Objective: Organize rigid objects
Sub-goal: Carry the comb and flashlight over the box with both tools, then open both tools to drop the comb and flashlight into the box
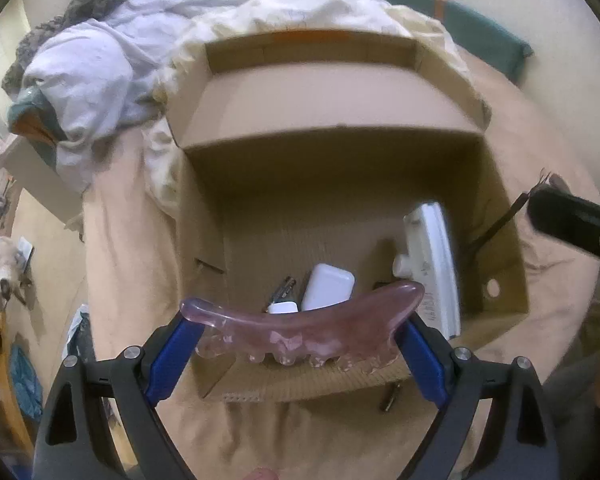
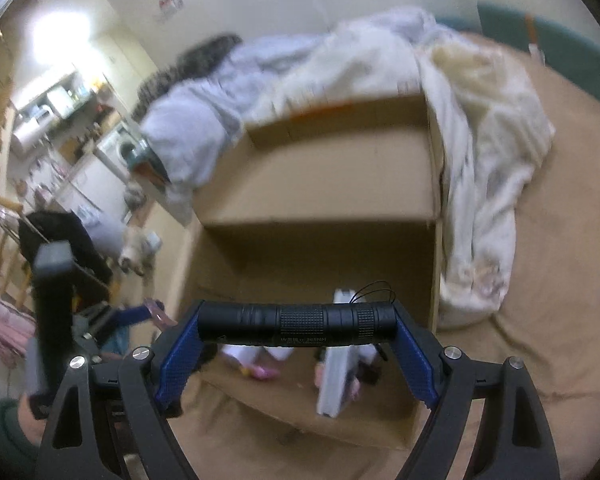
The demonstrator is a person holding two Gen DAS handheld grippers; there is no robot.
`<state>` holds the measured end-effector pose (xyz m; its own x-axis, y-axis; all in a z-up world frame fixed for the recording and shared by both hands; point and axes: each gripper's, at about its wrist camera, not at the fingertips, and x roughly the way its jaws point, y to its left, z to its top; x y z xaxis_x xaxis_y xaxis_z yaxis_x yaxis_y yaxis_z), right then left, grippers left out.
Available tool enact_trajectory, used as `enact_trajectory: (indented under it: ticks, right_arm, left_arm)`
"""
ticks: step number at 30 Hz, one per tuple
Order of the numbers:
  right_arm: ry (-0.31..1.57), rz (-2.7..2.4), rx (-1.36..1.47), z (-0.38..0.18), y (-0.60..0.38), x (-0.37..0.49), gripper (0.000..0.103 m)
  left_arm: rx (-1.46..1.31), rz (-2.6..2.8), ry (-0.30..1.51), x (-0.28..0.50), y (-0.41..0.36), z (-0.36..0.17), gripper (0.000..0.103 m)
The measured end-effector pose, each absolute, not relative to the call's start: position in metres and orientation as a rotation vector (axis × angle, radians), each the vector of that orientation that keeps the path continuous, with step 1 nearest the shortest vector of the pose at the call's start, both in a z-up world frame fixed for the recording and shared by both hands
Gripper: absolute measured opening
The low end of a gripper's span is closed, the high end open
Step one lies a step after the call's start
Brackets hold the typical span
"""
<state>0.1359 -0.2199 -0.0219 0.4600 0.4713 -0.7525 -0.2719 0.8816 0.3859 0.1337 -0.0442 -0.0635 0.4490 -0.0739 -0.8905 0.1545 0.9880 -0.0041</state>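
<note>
Currently your left gripper [image 1: 300,320] tilts steeply down over the open cardboard box [image 1: 500,280], its blue pads spread wide and pinching the pink comb-shaped massage tool [image 1: 300,324] end to end. Your right gripper [image 2: 296,326] slants down at the same box, clamped wide across the black flashlight [image 2: 296,325], held crosswise. Box walls rise on all sides; bedding [image 2: 480,160] drapes its far right corner. Floor space stays open mid-box. Left view alone shows the white case [image 1: 328,286] and the white flat device [image 1: 432,256] leaning at the right wall; right view shows your left gripper beside the box's left wall.
</note>
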Motion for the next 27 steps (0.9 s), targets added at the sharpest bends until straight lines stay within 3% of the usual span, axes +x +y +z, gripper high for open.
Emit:
enact_trajectory:
  ticks: [18,27]
  right_arm:
    - [1.244,0.366,0.132,-0.088,-0.203,0.144,0.092]
    - [1.267,0.357,0.06,-0.096,-0.191,0.141,0.092]
  left_arm:
    - [0.124,-0.121,1.111,0.147,-0.055,-0.109,0.092]
    - [0.129,-0.11,1.153,0.149,-0.054,-0.12,0.092]
